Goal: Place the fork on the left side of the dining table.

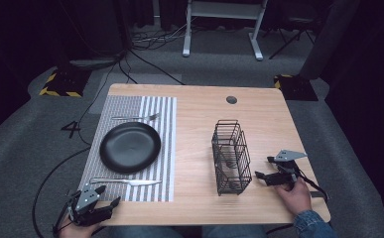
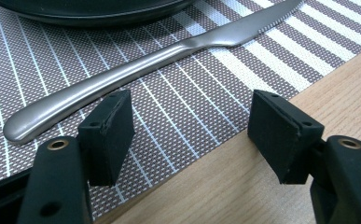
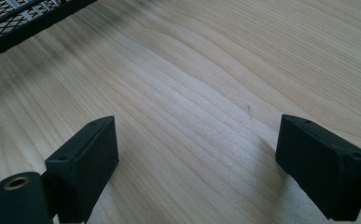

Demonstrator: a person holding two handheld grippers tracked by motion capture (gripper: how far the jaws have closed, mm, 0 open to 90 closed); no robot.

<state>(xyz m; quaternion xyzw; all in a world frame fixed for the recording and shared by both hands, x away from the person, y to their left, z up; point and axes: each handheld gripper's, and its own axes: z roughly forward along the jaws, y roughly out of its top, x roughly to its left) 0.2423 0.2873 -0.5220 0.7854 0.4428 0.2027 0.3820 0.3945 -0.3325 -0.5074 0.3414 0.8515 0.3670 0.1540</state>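
Note:
A steel knife [image 1: 125,181] lies on the striped placemat [image 1: 167,148] just in front of a black plate [image 1: 130,147]; a fork [image 1: 136,117] lies behind the plate. My left gripper [image 1: 109,195] sits at the table's front left corner, open, and points at the knife's handle end. In the left gripper view the knife [image 2: 136,65] lies just beyond the gripper [image 2: 192,109], with nothing between its pads. A black wire basket [image 1: 230,156] stands right of centre. Beside it my right gripper [image 1: 264,167] is held open over bare wood [image 3: 192,70].
The wooden table [image 1: 199,119] has a cable hole [image 1: 231,99] near its far edge. A corner of the basket [image 3: 24,18] appears at the top left of the right gripper view. Grey carpet, cables and a stand's legs [image 1: 222,29] lie beyond the table.

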